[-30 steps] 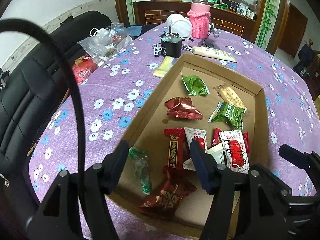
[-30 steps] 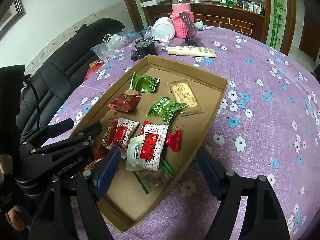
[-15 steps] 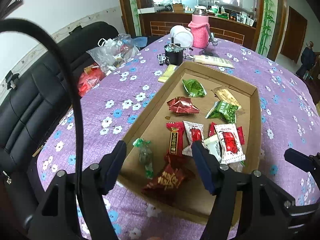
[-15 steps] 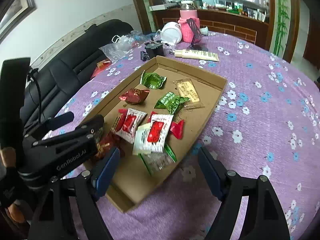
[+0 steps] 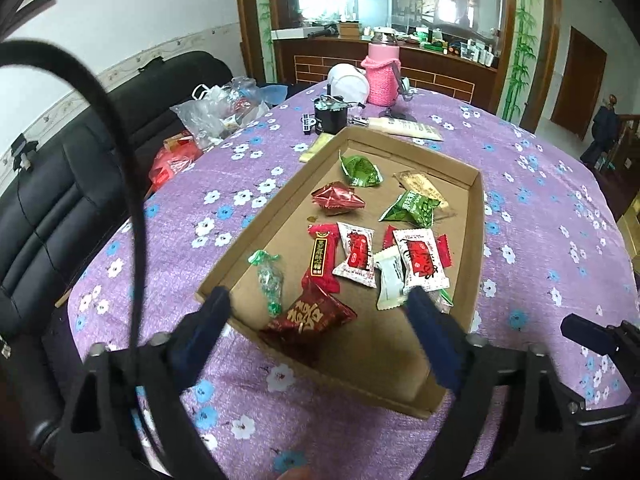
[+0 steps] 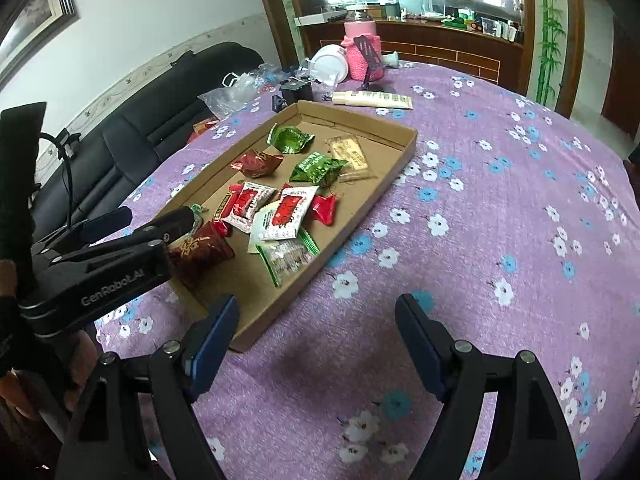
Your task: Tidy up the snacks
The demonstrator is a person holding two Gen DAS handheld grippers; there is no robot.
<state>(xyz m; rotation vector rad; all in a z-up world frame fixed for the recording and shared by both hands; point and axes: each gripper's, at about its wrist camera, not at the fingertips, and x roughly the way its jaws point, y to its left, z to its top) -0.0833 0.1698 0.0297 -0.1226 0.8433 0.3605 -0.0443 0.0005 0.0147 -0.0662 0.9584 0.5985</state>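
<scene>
A wide stretch of the purple tablecloth [image 6: 500, 208] right of the cardboard tray [image 6: 394, 178] is left bare. The tray's near end is crowded with snack packets [image 5: 360, 256]. Beyond its far end, the way is blocked by a pink bottle [image 5: 383, 76], a white tube [image 6: 374, 99] and what seems to be a black cup [image 5: 329, 114].

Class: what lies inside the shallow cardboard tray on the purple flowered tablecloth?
Inside the shallow cardboard tray: loose wrapped snacks, including a green crinkled packet and a dark red foil pouch. Overlapping white-and-red sachets hide whatever lies beneath them.
</scene>
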